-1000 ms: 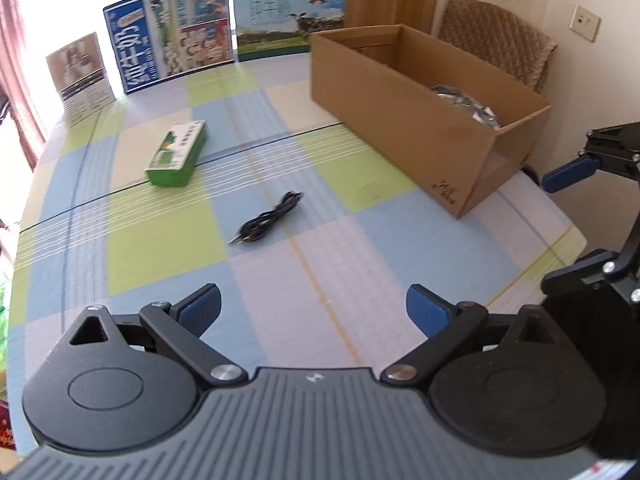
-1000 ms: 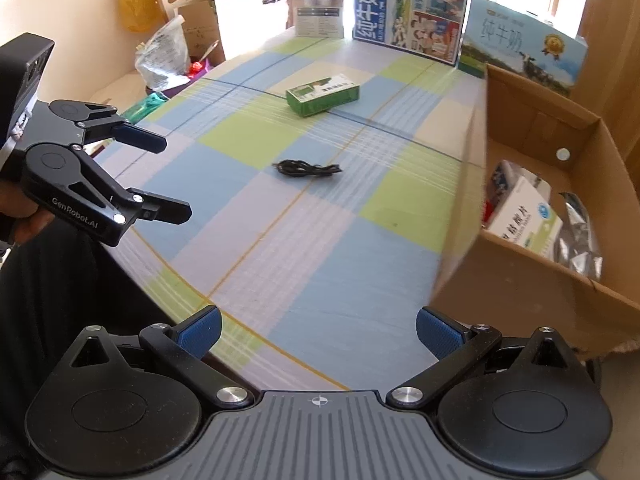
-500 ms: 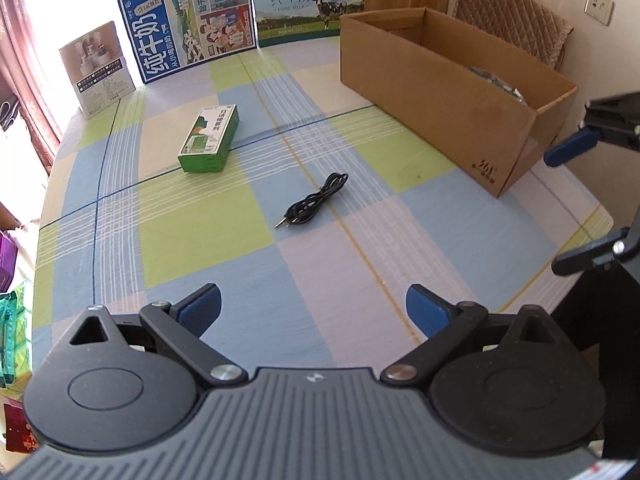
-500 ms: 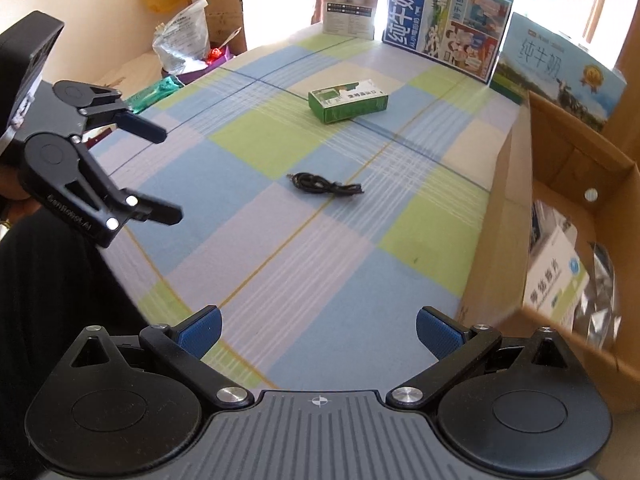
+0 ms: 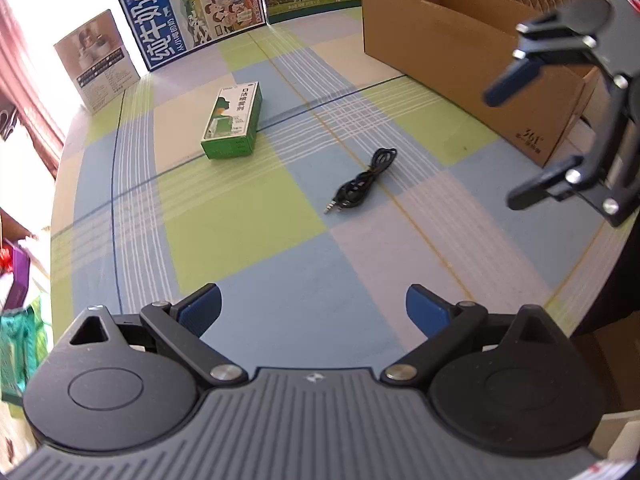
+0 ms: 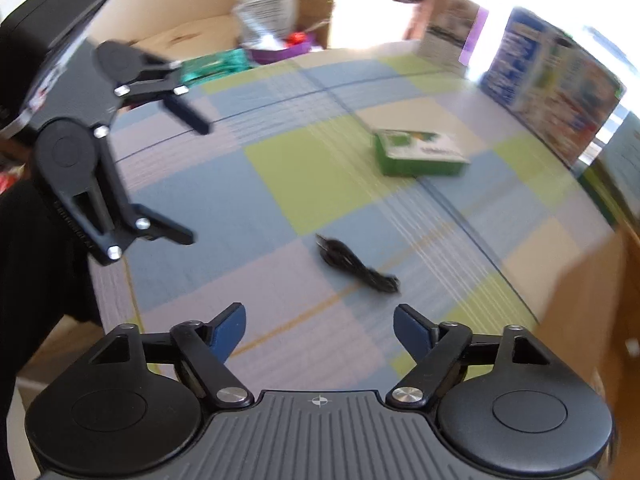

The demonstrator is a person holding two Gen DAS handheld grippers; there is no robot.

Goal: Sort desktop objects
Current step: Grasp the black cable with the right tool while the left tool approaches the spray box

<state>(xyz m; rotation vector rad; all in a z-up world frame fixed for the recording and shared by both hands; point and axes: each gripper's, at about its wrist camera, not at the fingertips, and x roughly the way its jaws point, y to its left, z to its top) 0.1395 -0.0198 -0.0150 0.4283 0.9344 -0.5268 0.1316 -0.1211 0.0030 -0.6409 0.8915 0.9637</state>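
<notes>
A coiled black cable (image 5: 362, 181) lies mid-table on the checked cloth; it also shows in the right wrist view (image 6: 356, 266), blurred. A green carton (image 5: 233, 121) lies flat behind it, also in the right wrist view (image 6: 420, 153). An open cardboard box (image 5: 460, 52) stands at the right. My left gripper (image 5: 314, 312) is open and empty above the near table edge. My right gripper (image 6: 318, 330) is open and empty, close above the table just short of the cable; it shows in the left wrist view (image 5: 516, 140).
Milk display boards (image 5: 200, 12) and a small standing card (image 5: 98, 60) line the far edge. Bags and clutter (image 6: 272, 32) sit beyond the table's left side. The left gripper shows in the right wrist view (image 6: 192, 180).
Both grippers moved forward over the table toward the cable. The right gripper swung left away from the box and dropped closer to the cable; its view is motion-blurred.
</notes>
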